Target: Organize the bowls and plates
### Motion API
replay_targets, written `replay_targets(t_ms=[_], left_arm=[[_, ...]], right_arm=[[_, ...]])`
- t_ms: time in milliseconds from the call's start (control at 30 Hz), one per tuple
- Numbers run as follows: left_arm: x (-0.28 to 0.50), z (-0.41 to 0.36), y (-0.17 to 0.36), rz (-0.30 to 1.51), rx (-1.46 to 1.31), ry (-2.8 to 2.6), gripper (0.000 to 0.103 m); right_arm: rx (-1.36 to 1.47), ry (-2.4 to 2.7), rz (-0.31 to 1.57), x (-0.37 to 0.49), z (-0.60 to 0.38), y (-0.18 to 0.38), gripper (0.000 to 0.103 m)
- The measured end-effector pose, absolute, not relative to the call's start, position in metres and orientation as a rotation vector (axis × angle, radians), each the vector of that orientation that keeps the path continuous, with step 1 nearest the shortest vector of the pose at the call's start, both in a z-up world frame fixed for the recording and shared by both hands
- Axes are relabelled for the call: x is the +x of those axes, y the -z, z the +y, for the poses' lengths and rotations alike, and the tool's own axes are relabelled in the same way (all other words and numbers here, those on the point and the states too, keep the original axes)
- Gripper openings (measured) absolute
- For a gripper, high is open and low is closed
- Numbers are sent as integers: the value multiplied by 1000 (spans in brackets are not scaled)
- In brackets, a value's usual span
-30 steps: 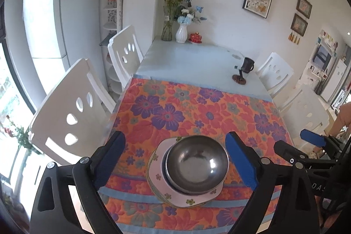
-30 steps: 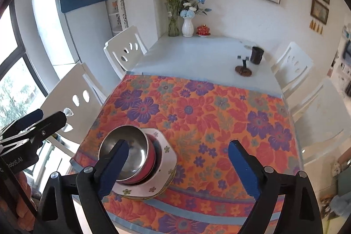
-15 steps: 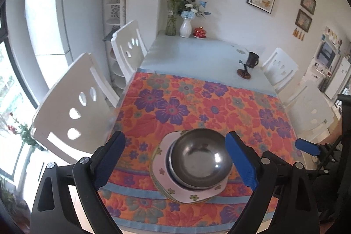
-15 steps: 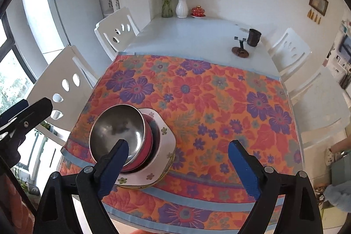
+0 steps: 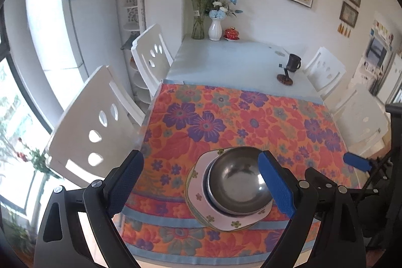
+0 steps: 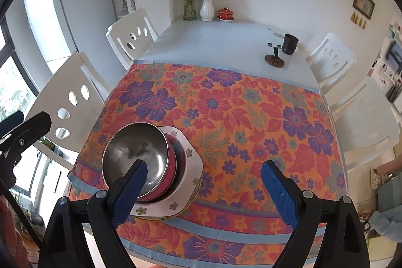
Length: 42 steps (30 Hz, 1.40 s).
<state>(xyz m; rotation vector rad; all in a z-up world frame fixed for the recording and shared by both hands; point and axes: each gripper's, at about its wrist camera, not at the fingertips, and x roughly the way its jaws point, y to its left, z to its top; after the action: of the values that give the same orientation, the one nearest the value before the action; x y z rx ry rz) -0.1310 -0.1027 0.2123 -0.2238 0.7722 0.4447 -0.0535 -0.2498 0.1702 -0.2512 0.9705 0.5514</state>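
Observation:
A steel bowl [image 5: 236, 180] sits on top of a stack at the near edge of the floral tablecloth [image 5: 226, 122]. Under it, the right wrist view shows a red bowl [image 6: 174, 172] and white flowered plates [image 6: 187, 195]. My left gripper [image 5: 201, 183] hovers open above the stack, with the bowl close to its right finger and nothing between the pads. My right gripper [image 6: 204, 192] is open over the cloth; the steel bowl [image 6: 135, 150] lies behind its left finger. Each gripper shows at the edge of the other's view: right gripper [image 5: 356, 165], left gripper [image 6: 25, 127].
The far half of the table [image 6: 221, 42] is bare pale blue, with a dark mug [image 6: 290, 43], a small stand [image 6: 275, 58], two vases [image 6: 207, 9] and a red lidded cup [image 6: 225, 13]. White chairs [image 5: 93, 127] stand along both sides [image 6: 364, 122].
In the left wrist view the stack has drifted right, toward the right finger. The right gripper has come lower and closer to the table. Both sets of jaws stayed wide.

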Motion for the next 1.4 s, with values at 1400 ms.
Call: replay_targets(t_ms=[1400], left_arm=[[-127,-89,-209,808,-211,-509,94]], right_arm=[[-166,-511,1028,-35,-250,-166,91]])
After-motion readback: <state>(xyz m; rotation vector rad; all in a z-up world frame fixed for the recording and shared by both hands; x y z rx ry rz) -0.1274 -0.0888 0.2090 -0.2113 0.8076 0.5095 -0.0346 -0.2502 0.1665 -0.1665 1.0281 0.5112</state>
